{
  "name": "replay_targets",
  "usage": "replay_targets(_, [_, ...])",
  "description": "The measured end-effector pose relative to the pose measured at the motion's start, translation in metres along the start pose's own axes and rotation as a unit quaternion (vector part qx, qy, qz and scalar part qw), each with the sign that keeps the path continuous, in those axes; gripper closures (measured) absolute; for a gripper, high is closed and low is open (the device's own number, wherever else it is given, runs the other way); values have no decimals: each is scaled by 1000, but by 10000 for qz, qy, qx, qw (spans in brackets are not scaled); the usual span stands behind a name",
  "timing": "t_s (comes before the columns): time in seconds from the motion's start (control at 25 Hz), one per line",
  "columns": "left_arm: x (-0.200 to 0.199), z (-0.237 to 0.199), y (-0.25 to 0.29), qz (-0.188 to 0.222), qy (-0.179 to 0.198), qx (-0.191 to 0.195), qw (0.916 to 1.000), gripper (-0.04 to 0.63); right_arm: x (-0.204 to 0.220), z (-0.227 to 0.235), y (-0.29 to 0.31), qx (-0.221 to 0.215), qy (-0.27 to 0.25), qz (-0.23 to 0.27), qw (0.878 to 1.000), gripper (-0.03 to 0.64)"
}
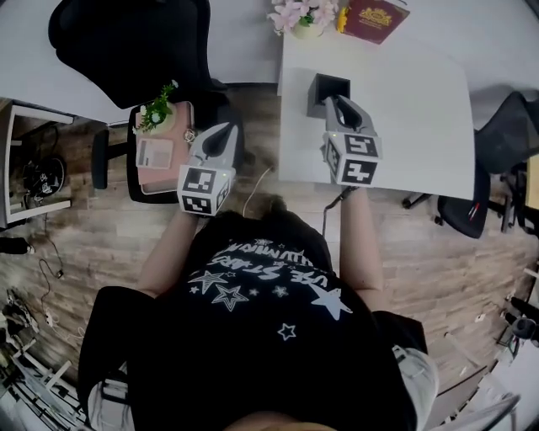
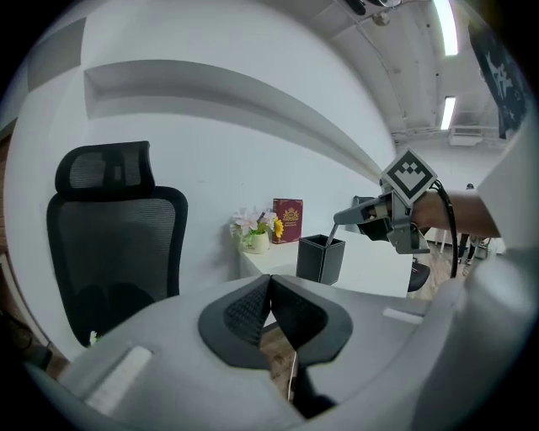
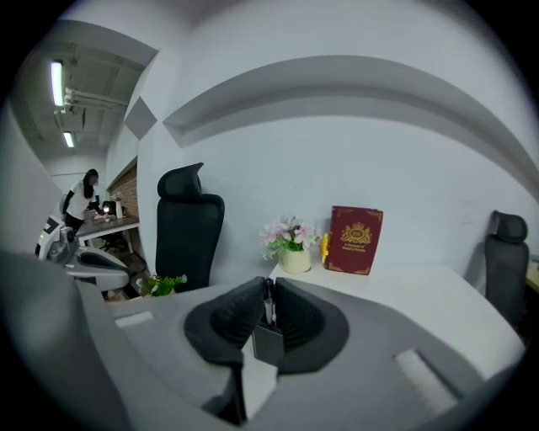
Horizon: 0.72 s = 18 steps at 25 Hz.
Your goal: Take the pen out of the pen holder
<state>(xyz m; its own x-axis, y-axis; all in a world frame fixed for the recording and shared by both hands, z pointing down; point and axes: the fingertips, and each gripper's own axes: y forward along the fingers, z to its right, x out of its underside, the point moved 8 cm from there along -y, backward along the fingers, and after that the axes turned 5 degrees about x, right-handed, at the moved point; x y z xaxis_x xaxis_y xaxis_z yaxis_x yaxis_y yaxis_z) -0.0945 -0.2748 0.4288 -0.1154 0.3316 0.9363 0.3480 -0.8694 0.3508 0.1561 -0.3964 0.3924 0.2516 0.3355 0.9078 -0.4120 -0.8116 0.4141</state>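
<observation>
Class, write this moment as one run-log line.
stage: pen grasped | right hand-held gripper: shut on pen, above pen holder | left hand-held gripper: shut, empty

The square leather-look pen holder (image 1: 328,89) was matte black, the rectangular surface (image 1: 404,109) plain white. The thin metal pen (image 3: 269,300) was pale grey. The right claw (image 3: 269,284) had a grey shell, black ribbed pads (image 3: 236,318) and a white marker cube (image 1: 352,158) patterned with black squares. The hardcover book (image 1: 373,18) was dark red with a gold crest.
</observation>
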Motion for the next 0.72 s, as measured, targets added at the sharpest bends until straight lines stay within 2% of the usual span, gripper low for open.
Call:
replay_targets(0.36, [-2, -17, -15, 338, 174, 670, 9970, 584, -30, -19, -46, 801, 85, 563, 9952, 574])
replay_targets(0.72, [19, -42, -51, 359, 140, 1346, 9902, 584, -38, -79, -100, 1377, 177, 810, 9870, 574])
